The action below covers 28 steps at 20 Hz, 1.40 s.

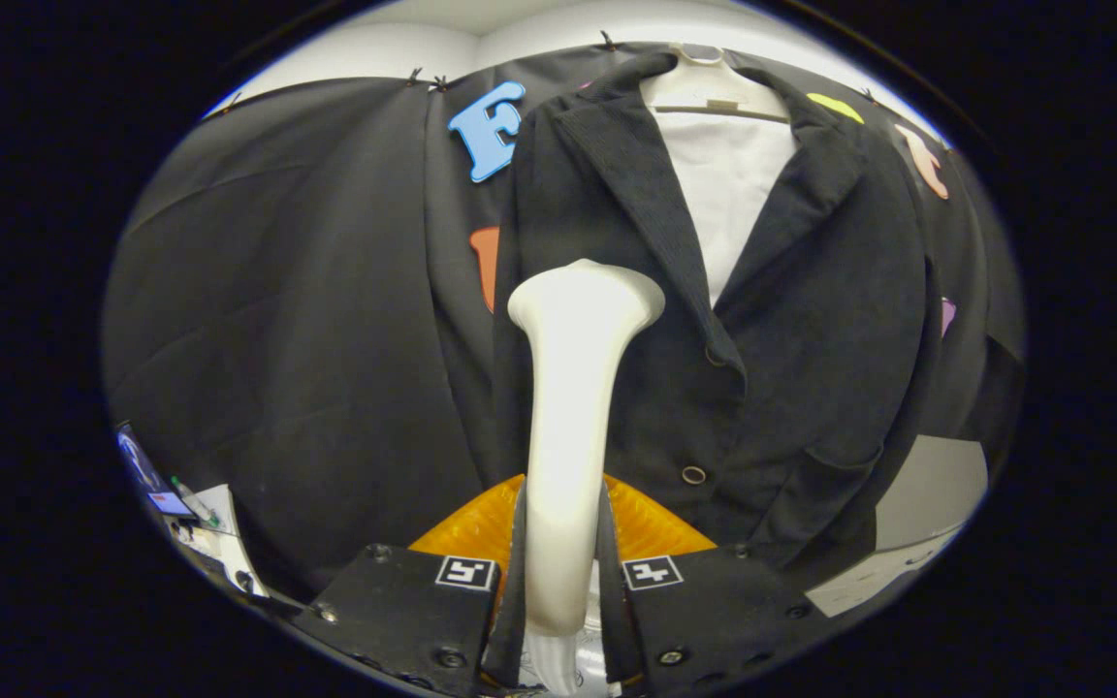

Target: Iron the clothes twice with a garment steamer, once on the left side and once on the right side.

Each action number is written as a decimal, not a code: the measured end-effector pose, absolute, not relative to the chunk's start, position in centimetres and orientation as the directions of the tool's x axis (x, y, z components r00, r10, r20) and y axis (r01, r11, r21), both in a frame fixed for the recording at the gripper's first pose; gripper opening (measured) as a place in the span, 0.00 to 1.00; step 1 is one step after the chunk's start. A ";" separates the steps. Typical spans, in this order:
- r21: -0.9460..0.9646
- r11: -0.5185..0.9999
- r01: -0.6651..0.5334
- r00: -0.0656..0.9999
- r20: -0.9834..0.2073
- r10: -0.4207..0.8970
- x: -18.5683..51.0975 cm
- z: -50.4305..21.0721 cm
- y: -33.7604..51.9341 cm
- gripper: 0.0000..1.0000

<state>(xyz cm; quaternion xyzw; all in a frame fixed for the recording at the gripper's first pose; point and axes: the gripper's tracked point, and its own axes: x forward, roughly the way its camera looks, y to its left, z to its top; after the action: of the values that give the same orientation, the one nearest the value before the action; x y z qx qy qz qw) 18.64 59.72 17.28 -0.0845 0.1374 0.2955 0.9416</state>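
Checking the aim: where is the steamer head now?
In the gripper view, the steamer rises from between the fingers, its head against the jacket beside its upper button.

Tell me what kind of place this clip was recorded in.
Probably a staged recording booth, not a home: black cloth wall, a dark jacket over a white shirt on a hanger, and the gripper shut on a white garment steamer.

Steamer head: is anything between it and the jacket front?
Nothing visible. The claw is shut on the steamer, whose head sits against the dark jacket, on the panel beside the white shirt.
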 end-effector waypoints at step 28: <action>-0.097 0.816 -0.570 0.743 -0.484 0.461 20.0 5.5 56.6 0.35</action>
<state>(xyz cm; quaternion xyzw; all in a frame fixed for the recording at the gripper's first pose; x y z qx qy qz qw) 19.95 56.57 5.54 -0.1201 0.2255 0.2784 0.9259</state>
